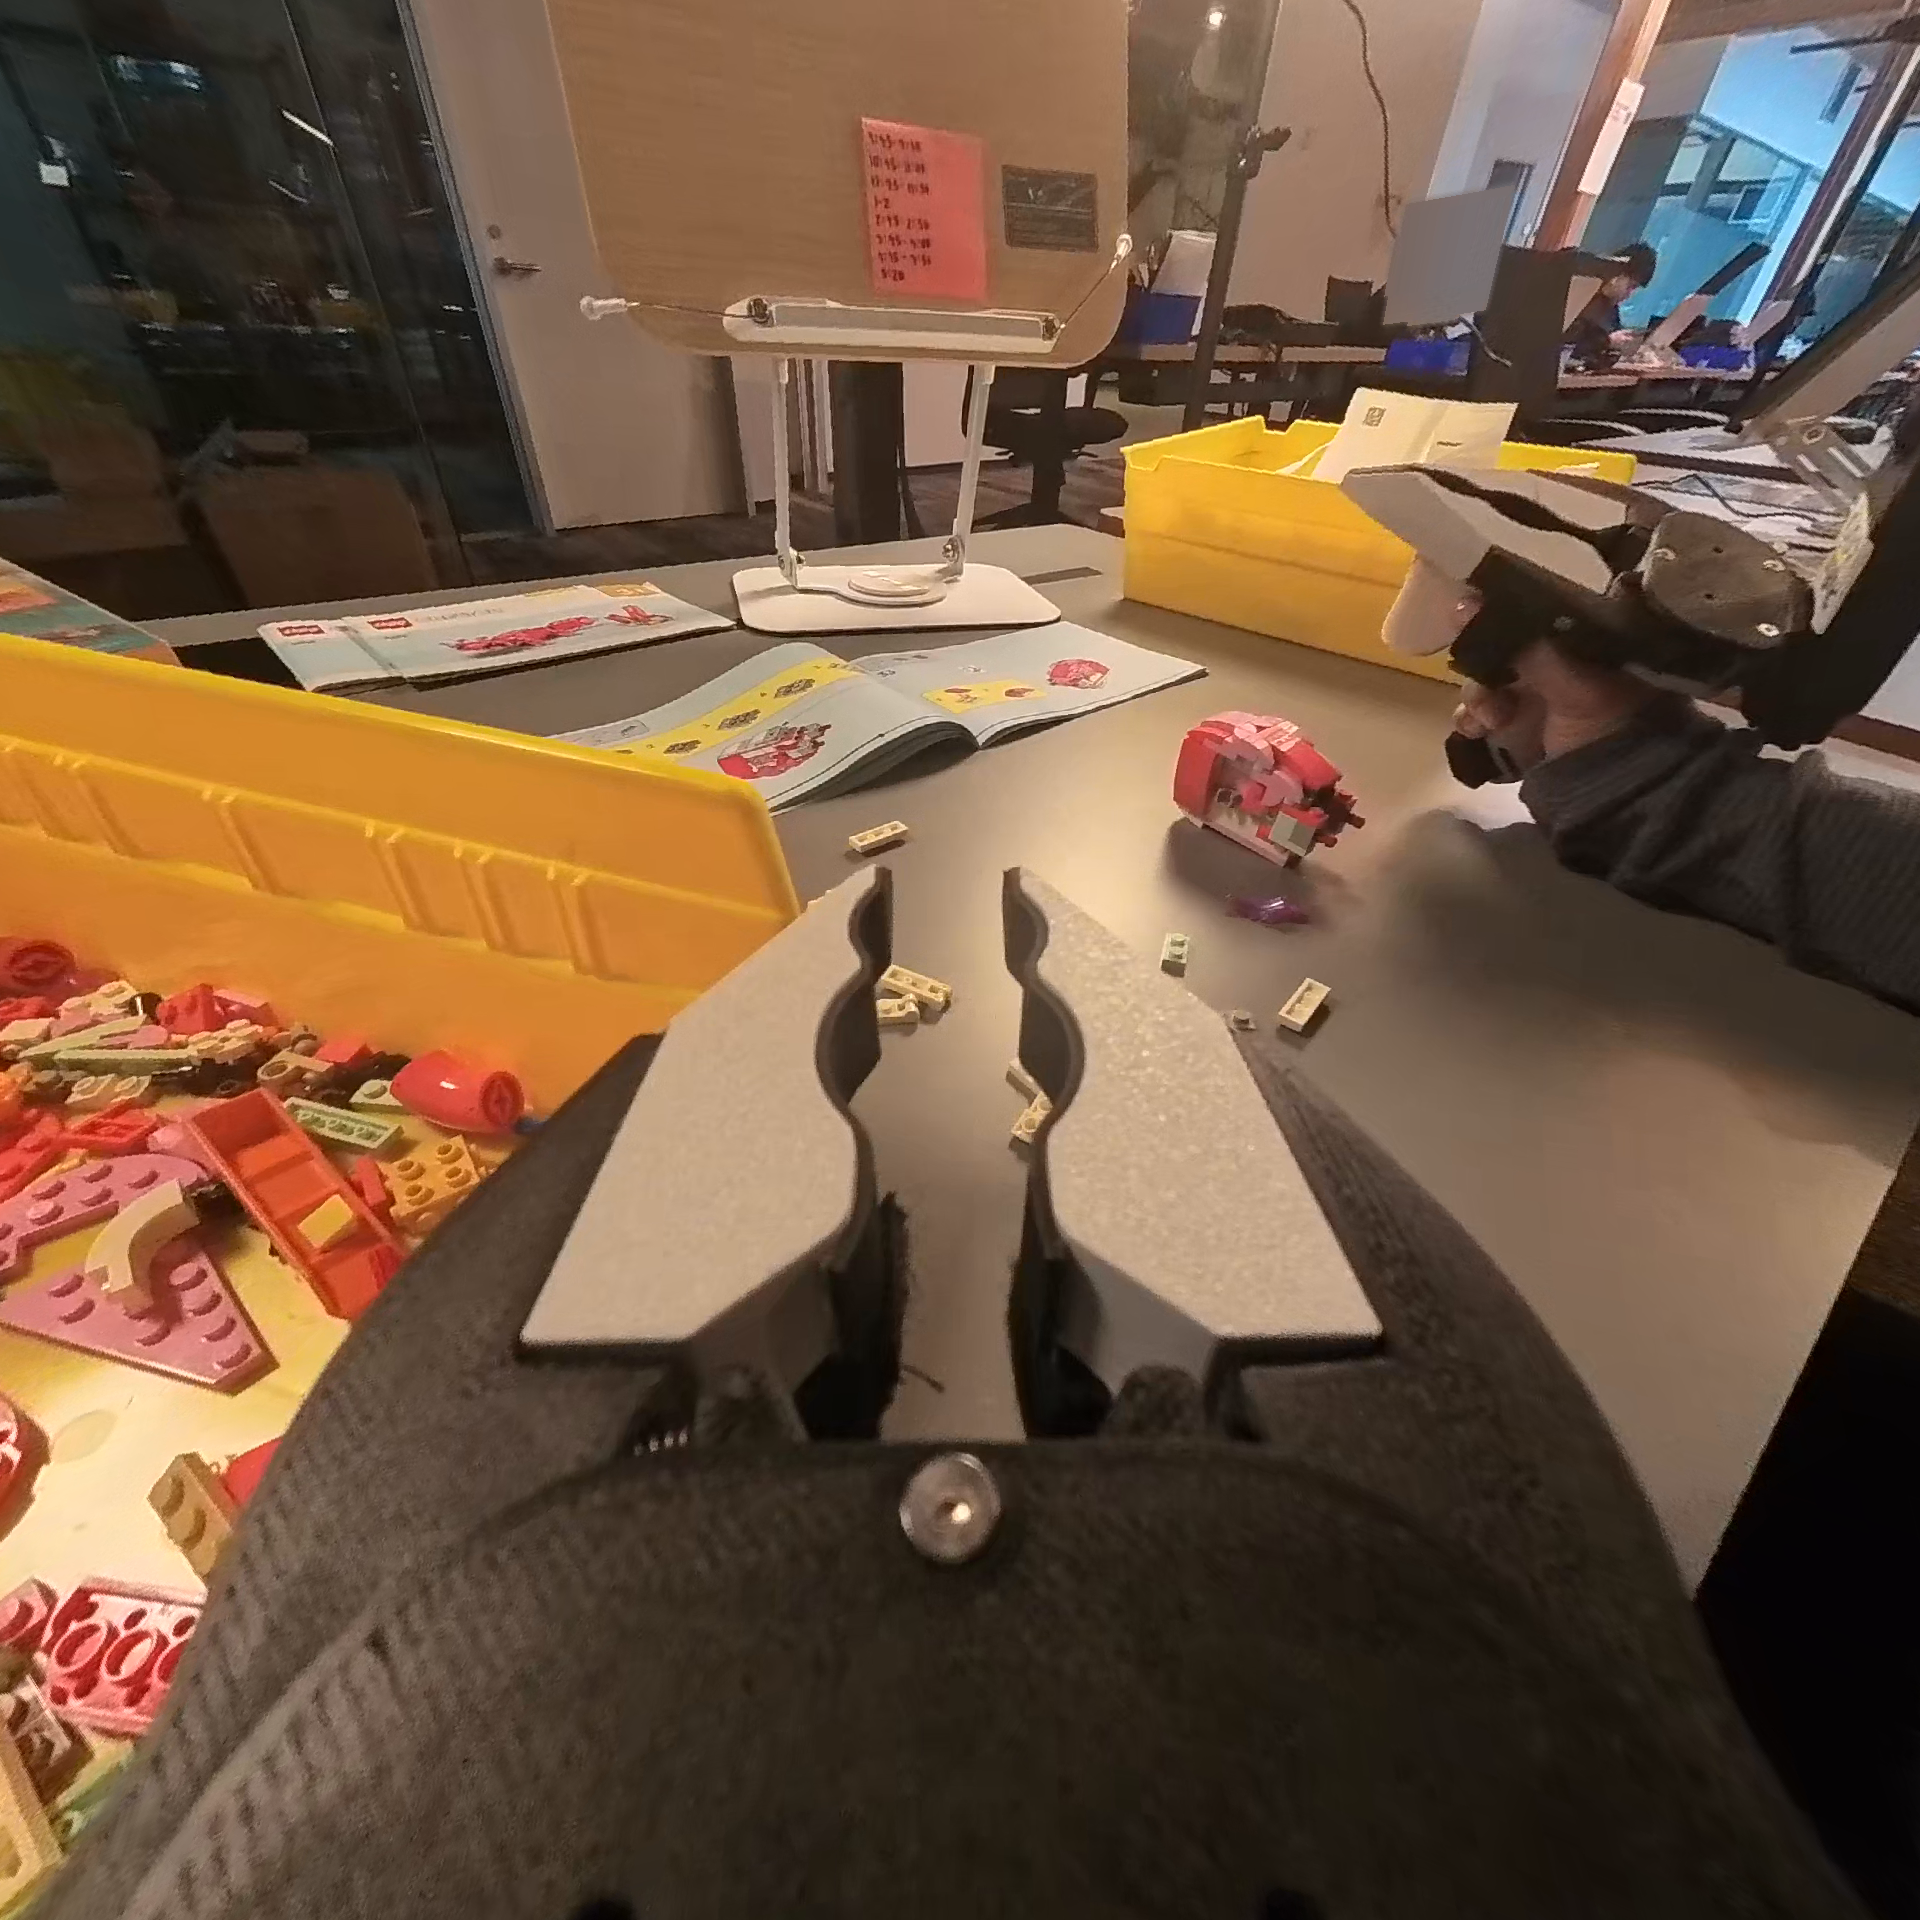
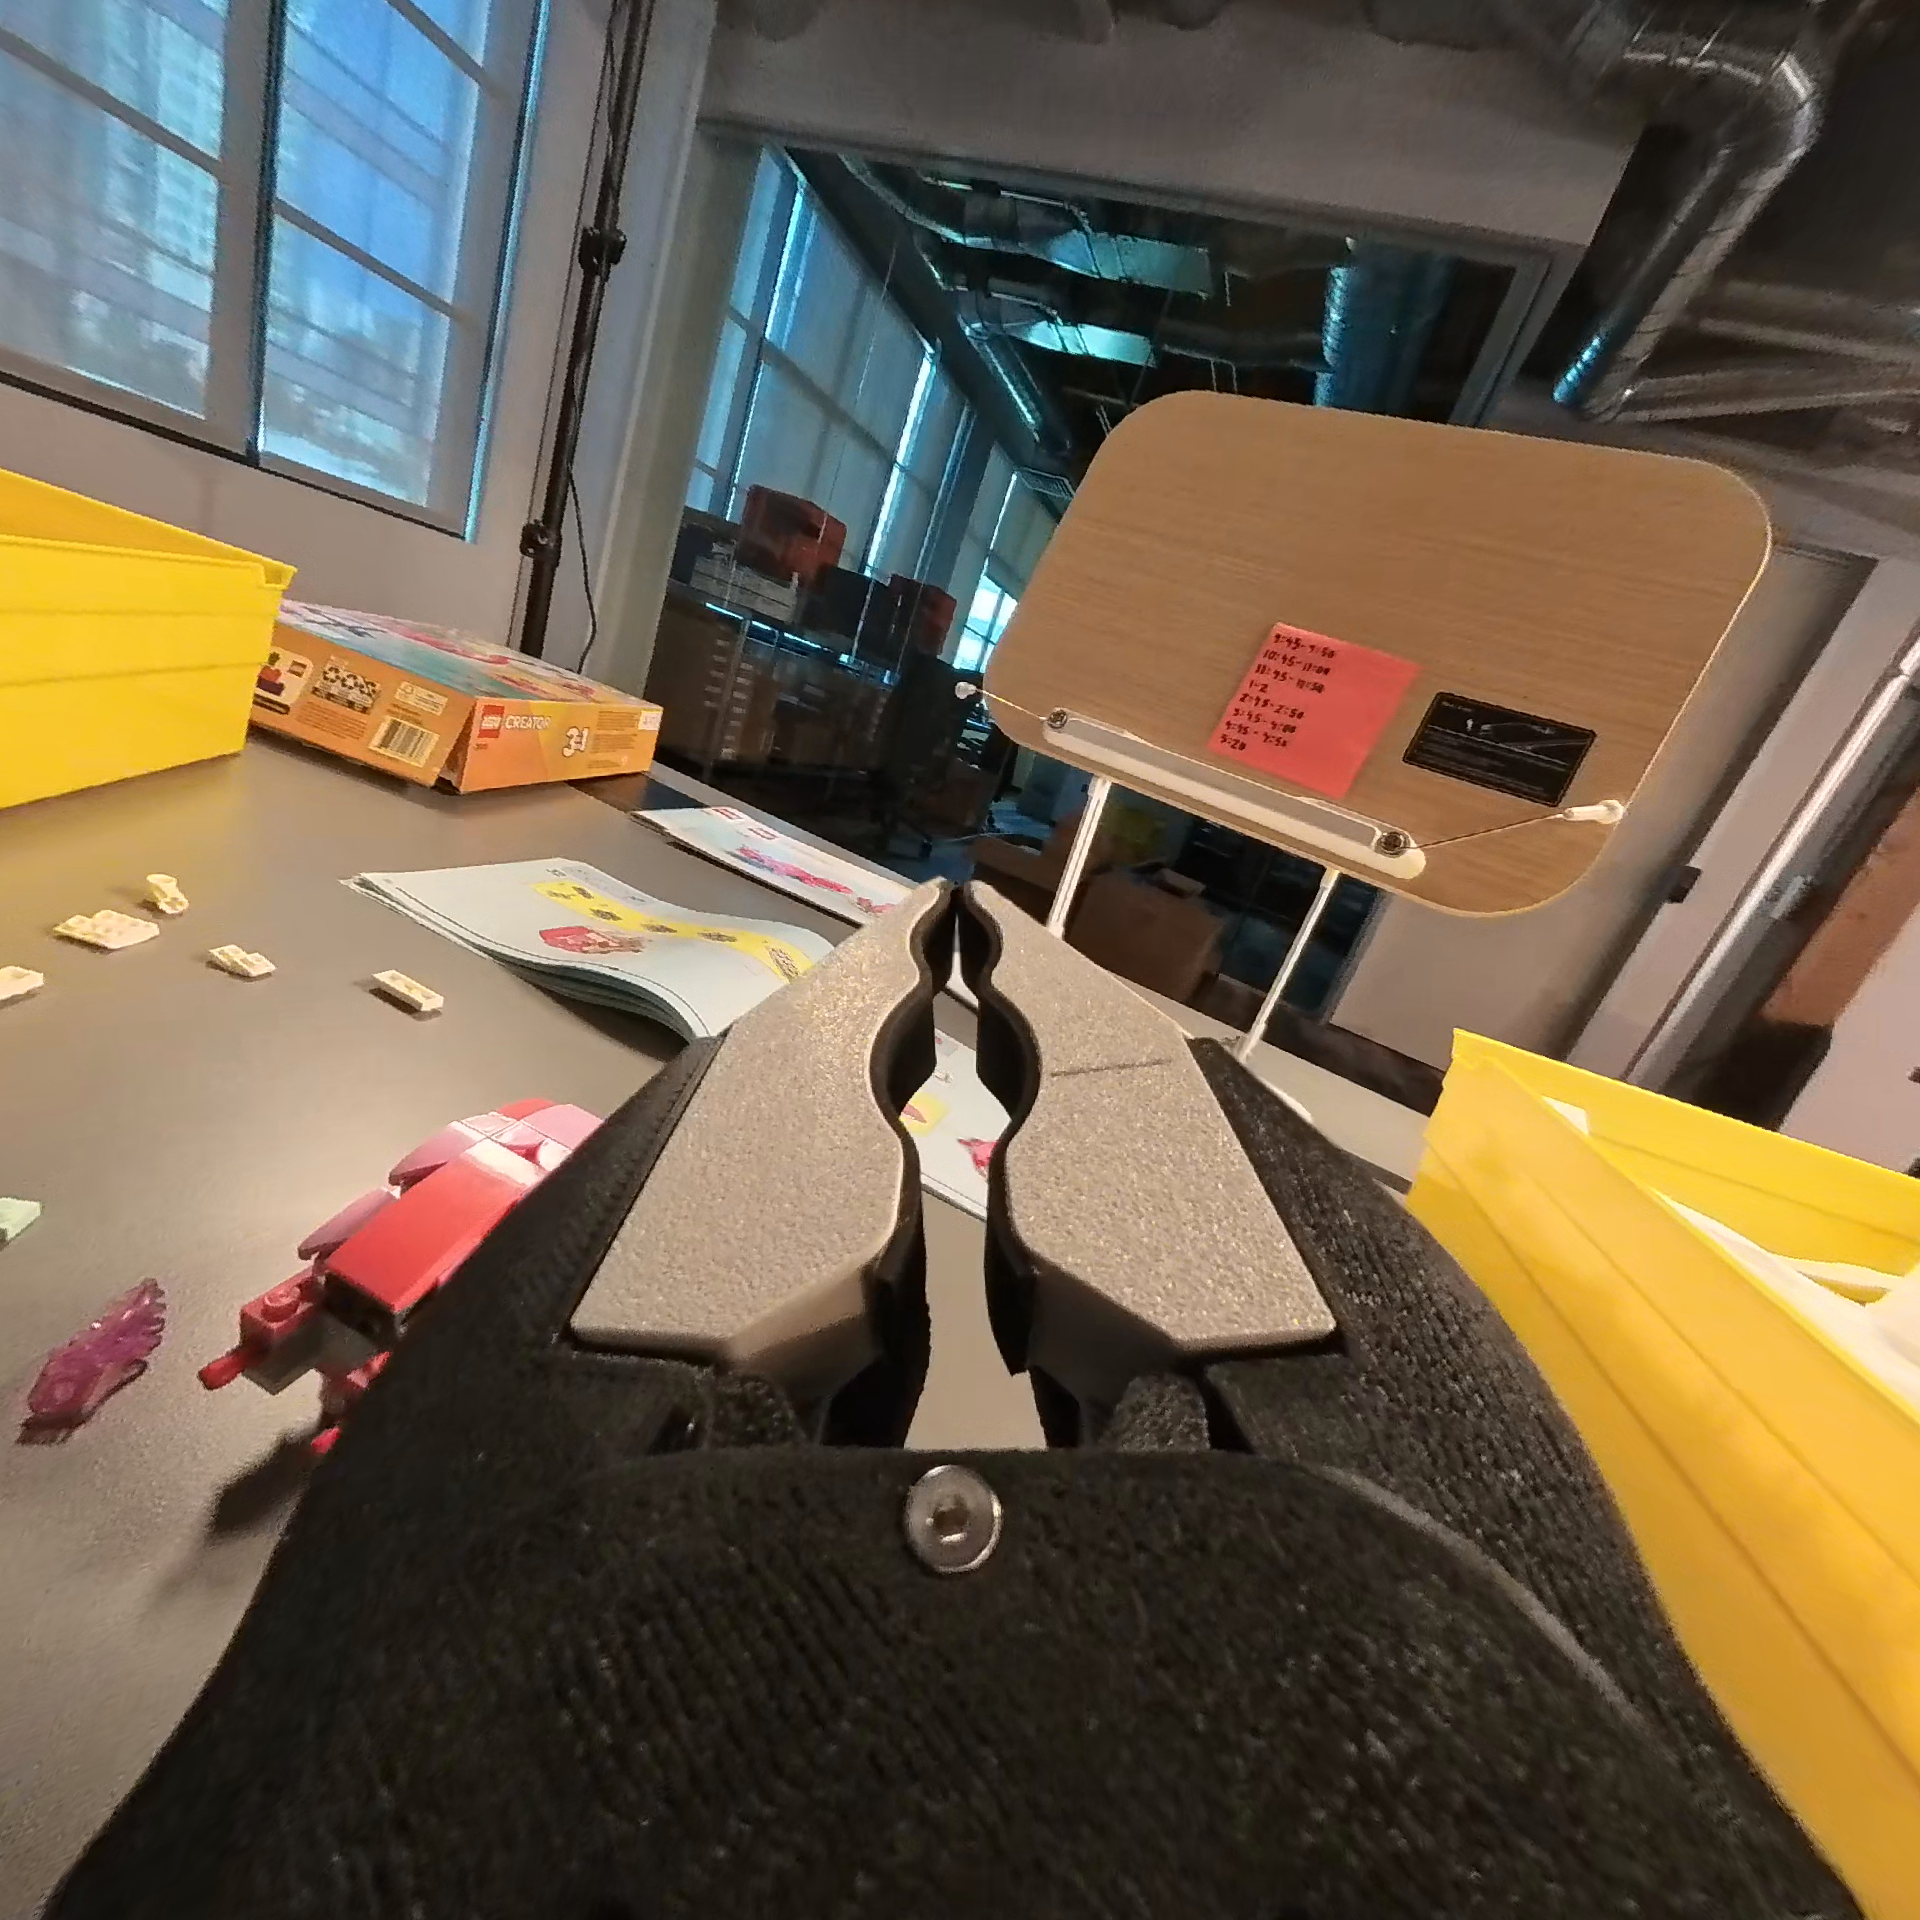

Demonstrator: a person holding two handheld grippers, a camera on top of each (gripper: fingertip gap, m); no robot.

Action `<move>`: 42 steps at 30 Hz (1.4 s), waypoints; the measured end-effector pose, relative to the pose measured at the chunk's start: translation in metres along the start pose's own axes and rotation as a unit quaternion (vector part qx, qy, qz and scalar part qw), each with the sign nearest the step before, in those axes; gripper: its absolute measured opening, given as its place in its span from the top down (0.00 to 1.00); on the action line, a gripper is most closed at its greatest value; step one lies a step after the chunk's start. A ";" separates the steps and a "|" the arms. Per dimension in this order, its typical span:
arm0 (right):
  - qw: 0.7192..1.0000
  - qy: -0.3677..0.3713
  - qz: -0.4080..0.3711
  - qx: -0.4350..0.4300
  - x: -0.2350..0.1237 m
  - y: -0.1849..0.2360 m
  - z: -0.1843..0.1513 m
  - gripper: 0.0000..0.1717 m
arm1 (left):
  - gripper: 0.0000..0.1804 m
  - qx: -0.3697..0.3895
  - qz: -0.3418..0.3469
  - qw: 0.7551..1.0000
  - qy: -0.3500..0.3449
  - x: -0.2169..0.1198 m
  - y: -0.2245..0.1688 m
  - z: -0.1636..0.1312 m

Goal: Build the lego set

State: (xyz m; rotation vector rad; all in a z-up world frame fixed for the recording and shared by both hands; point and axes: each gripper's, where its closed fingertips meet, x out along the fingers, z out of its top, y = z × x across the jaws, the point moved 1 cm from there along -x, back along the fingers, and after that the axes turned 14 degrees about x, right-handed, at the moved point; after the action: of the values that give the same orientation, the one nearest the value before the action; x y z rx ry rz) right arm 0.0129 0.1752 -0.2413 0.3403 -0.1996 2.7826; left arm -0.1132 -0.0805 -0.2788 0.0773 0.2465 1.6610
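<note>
Left gripper (image 1: 945, 904) low over grey surface (image 1: 1455, 1143), fingers parted, nothing between; tan bricks (image 1: 912, 992) beneath, yellow bin (image 1: 416, 831) beside. Right gripper (image 2: 954, 902) raised, fingers closed, bare; red brick model (image 2: 436, 1236) just left, open booklet (image 2: 582, 935) ahead.

A wooden book stand (image 1: 831, 156) with a pink note (image 1: 923, 208) stands far; an orange box (image 2: 447, 707) lies far left; a person (image 1: 1621, 281) sits far right.

Glossy yellow plastic bin (image 1: 436, 831), matt grey table (image 1: 1455, 1091), wood-grain board (image 2: 1382, 582), paper booklet (image 1: 935, 707).
</note>
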 end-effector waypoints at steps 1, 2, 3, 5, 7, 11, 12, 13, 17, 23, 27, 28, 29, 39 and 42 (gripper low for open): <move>1.000 0.000 0.001 0.002 0.000 0.000 0.000 1.00 | 0.89 0.001 -0.001 1.000 0.000 0.000 0.000 0.000; 1.000 0.000 0.001 0.002 0.000 0.000 0.000 1.00 | 0.89 0.002 -0.002 1.000 0.000 0.000 -0.001 0.000; 1.000 0.001 0.000 0.002 0.000 0.000 0.000 1.00 | 0.89 0.003 -0.002 1.000 -0.001 0.000 -0.001 0.000; 1.000 0.001 0.000 0.001 0.000 0.000 0.000 1.00 | 0.89 0.006 -0.002 1.000 -0.004 0.000 -0.001 0.001; 1.000 -0.003 -0.009 0.000 0.000 -0.003 0.001 0.99 | 0.90 0.010 -0.001 1.000 -0.005 -0.001 -0.002 0.002; 1.000 -0.004 -0.012 0.008 0.000 -0.005 0.000 0.97 | 0.90 0.015 -0.001 1.000 -0.005 -0.001 -0.002 0.002; 1.000 -0.002 -0.012 0.009 0.001 -0.005 0.000 0.97 | 0.90 0.016 -0.002 1.000 -0.005 -0.001 -0.003 0.002; 1.000 -0.002 -0.012 0.010 0.001 -0.006 -0.001 0.97 | 0.90 0.016 -0.003 1.000 -0.005 0.000 -0.003 0.002; 1.000 0.001 -0.011 0.009 0.001 -0.005 -0.002 0.97 | 0.90 0.016 -0.004 1.000 -0.006 0.000 -0.003 0.002; 1.000 0.003 -0.012 0.006 0.002 -0.005 -0.002 0.97 | 0.90 0.018 -0.005 1.000 -0.006 0.000 -0.004 0.002; 1.000 0.002 -0.014 0.007 0.002 -0.006 -0.002 0.97 | 0.90 0.015 -0.009 1.000 -0.012 -0.001 -0.005 0.004; 1.000 0.001 -0.014 0.008 0.002 -0.006 -0.002 0.97 | 0.90 0.016 -0.019 0.999 -0.023 -0.004 -0.008 0.009; 1.000 0.000 -0.015 0.010 0.002 -0.007 -0.001 0.97 | 0.90 0.020 -0.030 0.999 -0.032 -0.008 -0.010 0.017; 1.000 -0.011 -0.016 0.021 -0.001 -0.009 0.003 0.97 | 0.93 0.127 0.187 0.957 0.184 -0.065 0.168 0.074; 0.999 -0.009 -0.019 0.027 -0.001 -0.011 0.002 0.97 | 1.00 0.053 0.108 0.914 0.387 -0.058 0.208 0.014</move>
State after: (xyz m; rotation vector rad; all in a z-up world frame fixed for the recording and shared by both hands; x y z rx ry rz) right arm 0.0178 0.1851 -0.2390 0.3790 -0.1222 2.7527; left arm -0.3073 -0.1542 -0.2169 -0.5018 0.9573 1.8317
